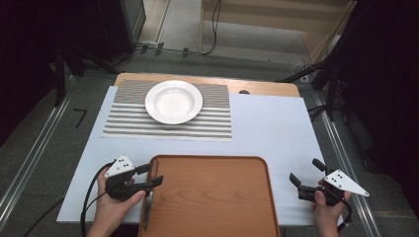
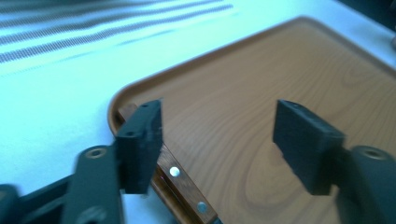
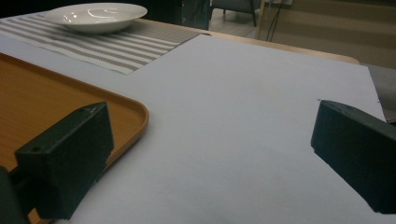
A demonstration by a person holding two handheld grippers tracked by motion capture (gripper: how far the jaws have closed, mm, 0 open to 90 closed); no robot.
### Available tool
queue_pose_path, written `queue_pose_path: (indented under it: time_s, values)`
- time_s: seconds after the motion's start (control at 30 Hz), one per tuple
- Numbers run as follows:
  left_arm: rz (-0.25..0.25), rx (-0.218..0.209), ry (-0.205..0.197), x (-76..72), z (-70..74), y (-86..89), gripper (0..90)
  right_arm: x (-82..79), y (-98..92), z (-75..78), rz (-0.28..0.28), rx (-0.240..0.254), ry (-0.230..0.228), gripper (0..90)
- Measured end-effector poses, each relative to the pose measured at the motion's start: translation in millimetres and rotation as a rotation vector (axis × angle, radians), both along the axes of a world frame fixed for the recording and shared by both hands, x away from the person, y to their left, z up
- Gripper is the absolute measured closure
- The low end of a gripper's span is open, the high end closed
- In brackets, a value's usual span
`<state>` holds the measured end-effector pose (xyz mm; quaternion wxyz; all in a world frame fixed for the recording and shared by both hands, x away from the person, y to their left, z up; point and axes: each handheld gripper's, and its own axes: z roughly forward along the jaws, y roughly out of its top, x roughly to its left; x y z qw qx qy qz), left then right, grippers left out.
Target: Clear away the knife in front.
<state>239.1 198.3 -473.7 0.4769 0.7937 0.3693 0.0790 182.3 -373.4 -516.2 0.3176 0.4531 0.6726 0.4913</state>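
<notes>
The left gripper (image 2: 218,144) is held open over the knife (image 2: 180,179) at the tray's (image 1: 212,197) nine o'clock edge — the right gripper (image 1: 305,174) is also spread wide, gripping nothing.

Overhead cam plus two low gripper-cams, shared tray (image 1: 212,197)

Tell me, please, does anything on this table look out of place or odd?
Yes. A wooden-handled knife lies along the left rim of the tray, not flat on it, below the open left gripper. The plate sits neatly on the placemat.
</notes>
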Motion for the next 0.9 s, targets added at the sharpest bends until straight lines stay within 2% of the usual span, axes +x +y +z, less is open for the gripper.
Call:
queue_pose_path:
  time_s: [0.07,0.1,0.13,0.17,0.3,0.4,0.57,0.63,0.7,0.77,0.9]
  values:
    - [-0.001,-0.017,-0.019,0.3,1.6,3.6,25.0,-0.1,-0.1,0.0,0.000,0.000,0.000,0.0]
    - [0.003,-0.021,-0.032,0.3,2.6,5.3,19.8,0.1,-0.5,0.0,0.001,0.000,-0.003,0.0]
    - [0.008,-0.030,-0.040,0.6,3.4,7.1,19.8,0.1,-0.5,0.0,0.001,0.000,-0.003,0.0]
    - [0.007,-0.033,-0.048,1.0,4.3,9.1,13.3,0.1,-0.6,0.0,0.001,0.000,-0.003,0.0]
    - [0.017,-0.074,-0.047,3.4,7.0,18.6,11.8,0.1,-0.8,0.1,0.002,-0.001,-0.005,0.0]
    - [0.032,-0.076,-0.062,4.2,7.3,24.1,10.3,-0.1,-1.1,0.1,-0.001,-0.002,-0.005,0.0]
    - [0.029,-0.095,-0.083,4.2,8.5,31.8,4.5,-0.3,-1.5,0.3,0.001,0.006,-0.004,0.0]
    - [0.035,-0.086,-0.096,3.2,9.0,33.2,4.5,-0.2,-1.5,0.3,0.001,0.005,-0.004,0.0]
    - [0.029,-0.092,-0.102,3.0,9.2,35.5,4.3,-0.2,-1.6,0.3,0.001,0.006,-0.004,0.0]
    - [0.025,-0.099,-0.105,3.7,9.1,38.1,0.0,-0.2,-1.8,0.3,0.002,0.007,-0.005,0.0]
    - [0.034,-0.106,-0.113,4.6,6.9,44.4,0.0,-0.3,-1.9,0.3,0.000,0.007,-0.004,0.0]
